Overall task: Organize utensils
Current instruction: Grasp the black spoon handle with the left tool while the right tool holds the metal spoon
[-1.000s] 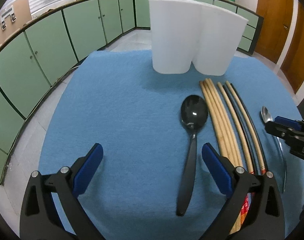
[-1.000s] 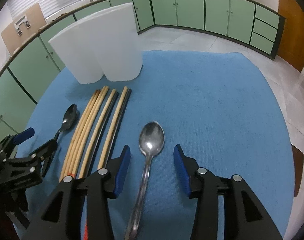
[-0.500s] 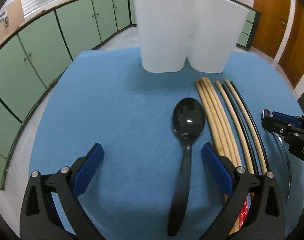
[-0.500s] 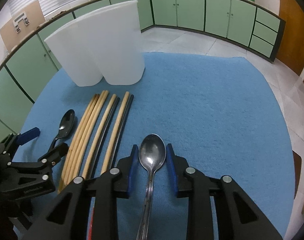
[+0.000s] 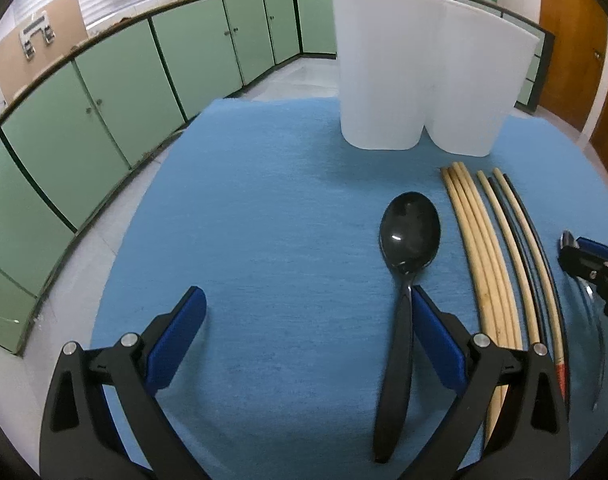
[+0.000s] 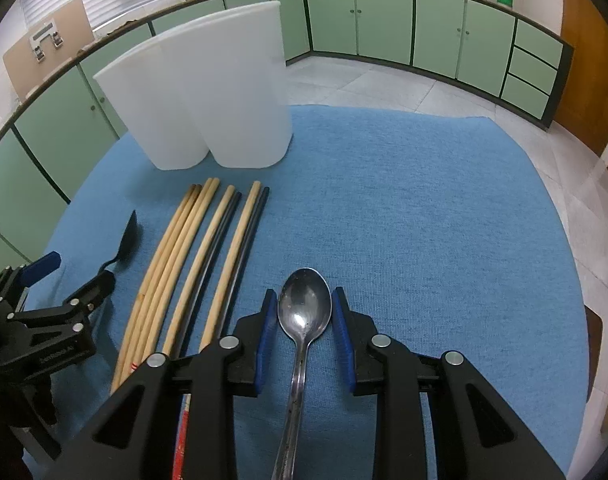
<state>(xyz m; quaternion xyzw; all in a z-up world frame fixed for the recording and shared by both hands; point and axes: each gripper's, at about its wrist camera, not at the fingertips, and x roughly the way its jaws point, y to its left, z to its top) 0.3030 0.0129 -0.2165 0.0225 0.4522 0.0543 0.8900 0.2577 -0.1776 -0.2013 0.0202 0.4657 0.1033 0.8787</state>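
A black plastic spoon (image 5: 404, 264) lies on the blue mat, its handle against the inner side of my left gripper's right finger (image 5: 438, 340). My left gripper (image 5: 304, 340) is wide open. A metal spoon (image 6: 301, 320) lies between the pads of my right gripper (image 6: 304, 332), which has narrowed around its bowl; the pads sit close on both sides. Several bamboo and black chopsticks (image 5: 500, 248) lie between the two spoons, also in the right wrist view (image 6: 199, 256). A white two-compartment holder (image 5: 420, 68) stands at the back of the mat; it also shows in the right wrist view (image 6: 207, 92).
The blue mat (image 6: 424, 220) covers a round table. Green kitchen cabinets (image 5: 103, 92) ring the room beyond it. My left gripper shows at the left in the right wrist view (image 6: 43, 320), and my right gripper at the right edge of the left wrist view (image 5: 596, 268).
My right gripper has closed in from wide open and moved forward, so its pads flank the metal spoon's bowl. My left gripper shifted left; the black spoon now lies against its right finger.
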